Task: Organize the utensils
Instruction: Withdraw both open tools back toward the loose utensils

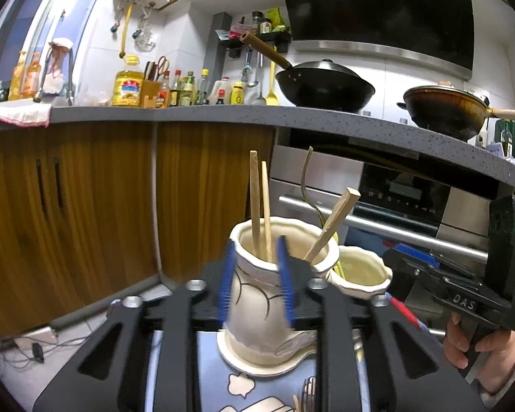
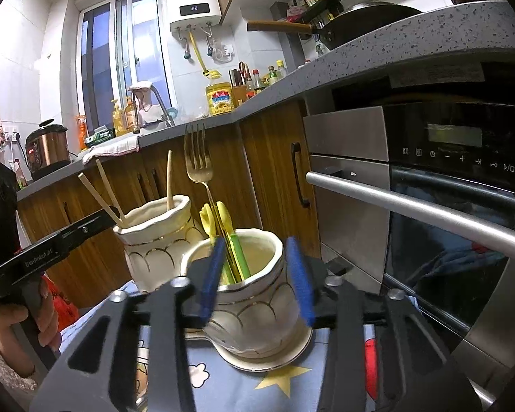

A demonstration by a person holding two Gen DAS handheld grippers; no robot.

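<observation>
1. In the left wrist view, the left gripper (image 1: pixel 255 279) sits low at centre frame, its blue pads (image 1: pixel 226 281) standing on either side of the taller ceramic holder (image 1: pixel 257 309). The jaws are apart; the pads look close to the wall, but blur hides whether they touch it.
2. That holder stands on a white saucer (image 1: pixel 257 365) and carries wooden chopsticks (image 1: pixel 257 202), which rise from its mouth toward mid-frame, one more leaning to the right.
3. Further right in that view, the shorter ceramic holder (image 1: pixel 362 271) stands just beside the first, and the right gripper, held in a hand (image 1: pixel 477 350), comes in from the right edge.
4. In the right wrist view, the right gripper (image 2: pixel 259 276) straddles the shorter holder at lower centre, jaws apart and not pressing on it.
5. A metal fork (image 2: pixel 199 161) and green and yellow plastic utensils (image 2: pixel 230 240) stand in this holder; the chopstick holder is to its upper left.
6. Judged from this, sorting is nearly or wholly done: chopsticks in one holder, fork and plastic pieces in the other, both grippers empty.
7. The next move likely calls for drawing both grippers back without tipping either holder, then checking the patterned cloth (image 2: pixel 243 384) for leftover pieces.
</observation>
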